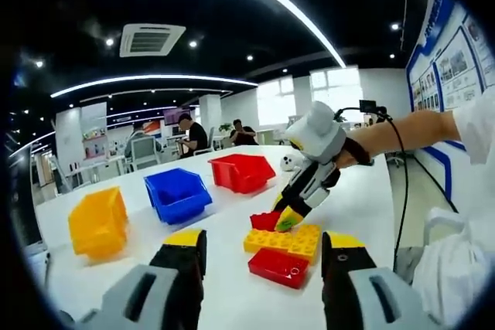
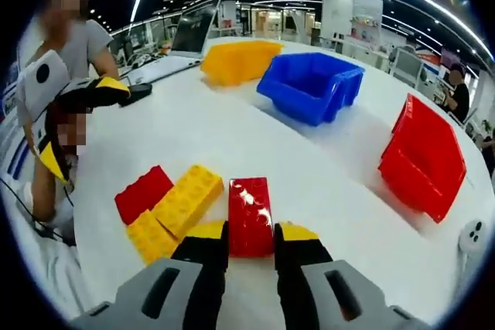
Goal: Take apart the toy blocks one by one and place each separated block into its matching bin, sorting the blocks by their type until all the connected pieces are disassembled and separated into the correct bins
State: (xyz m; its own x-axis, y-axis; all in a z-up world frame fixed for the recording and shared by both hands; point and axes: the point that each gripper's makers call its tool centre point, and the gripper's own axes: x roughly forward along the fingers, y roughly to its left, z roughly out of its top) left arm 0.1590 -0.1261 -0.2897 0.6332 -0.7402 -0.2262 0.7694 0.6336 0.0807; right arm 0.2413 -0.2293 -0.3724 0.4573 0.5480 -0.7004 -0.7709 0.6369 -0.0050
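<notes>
My right gripper (image 2: pixel 249 231) is shut on a red block (image 2: pixel 249 210) lying flat on the white table (image 2: pixel 232 137). That block touches a cluster made of a long yellow block (image 2: pixel 187 197), a short yellow block (image 2: pixel 151 237) and a second red block (image 2: pixel 143 193). In the left gripper view the right gripper (image 1: pixel 287 221) reaches in from the right and pinches the far red block (image 1: pixel 263 220) behind the yellow block (image 1: pixel 285 239) and the near red block (image 1: pixel 278 267). My left gripper (image 1: pixel 263 239) hangs open in front of the cluster, holding nothing. It appears again, as the left gripper (image 2: pixel 77 125), at the left edge.
Three bins stand in a row on the table: yellow bin (image 1: pixel 98 222) (image 2: pixel 236 59), blue bin (image 1: pixel 178 195) (image 2: pixel 309 86), red bin (image 1: pixel 241 171) (image 2: pixel 421 156). A small white object (image 1: pixel 288 161) sits beyond the red bin. A laptop (image 2: pixel 193 32) stands at the table's far end. People sit at desks behind.
</notes>
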